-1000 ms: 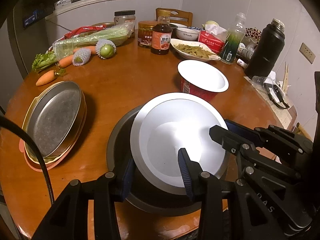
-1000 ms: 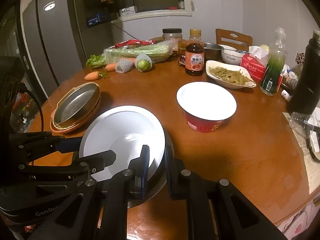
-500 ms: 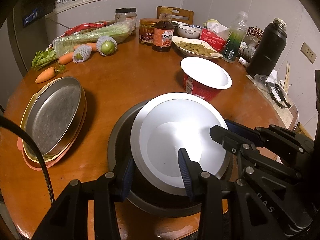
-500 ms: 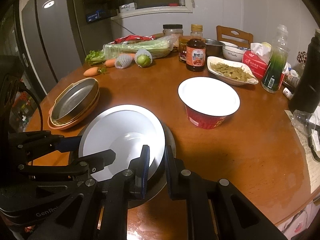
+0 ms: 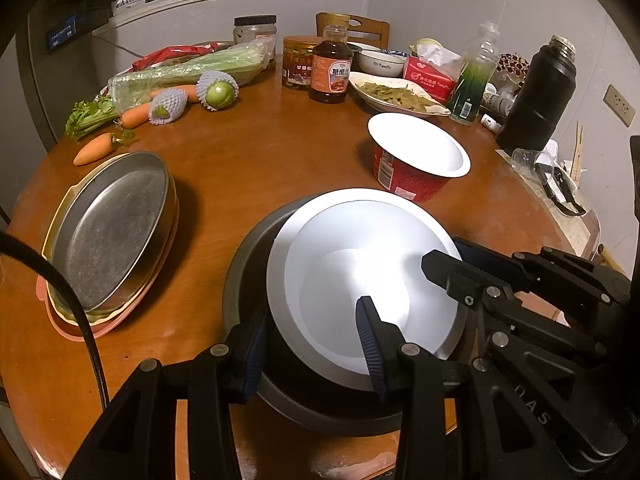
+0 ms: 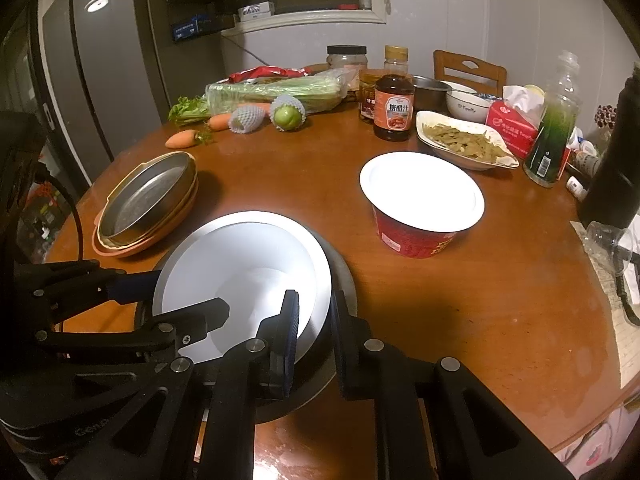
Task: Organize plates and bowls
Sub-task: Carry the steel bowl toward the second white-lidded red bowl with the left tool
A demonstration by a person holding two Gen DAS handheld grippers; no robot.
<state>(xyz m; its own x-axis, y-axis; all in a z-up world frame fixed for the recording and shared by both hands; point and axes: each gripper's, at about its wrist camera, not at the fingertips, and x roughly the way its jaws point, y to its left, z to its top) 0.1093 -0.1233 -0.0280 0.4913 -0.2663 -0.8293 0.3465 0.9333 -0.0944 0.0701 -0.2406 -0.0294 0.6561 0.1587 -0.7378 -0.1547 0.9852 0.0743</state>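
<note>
A white dish (image 5: 360, 280) sits nested in a pale grey dish, and both rest in a dark grey bowl (image 5: 248, 264) near the table's front. My left gripper (image 5: 312, 344) is shut across the left rim of this stack, with one finger outside the dark bowl and one inside the white dish. My right gripper (image 6: 314, 324) clamps the white dish (image 6: 248, 268) at its right rim, and its jaws are just starting to open. Each gripper also shows in the other view: the right gripper (image 5: 460, 276) and the left gripper (image 6: 160, 296).
A metal pan (image 5: 112, 232) lies on yellow and pink plates at the left. A red cup with a white lid (image 5: 416, 152) stands behind the stack. Vegetables (image 5: 180, 76), jars, a sauce bottle (image 5: 331, 68), a dish of greens (image 5: 396, 94) and a black flask (image 5: 540, 96) line the far side.
</note>
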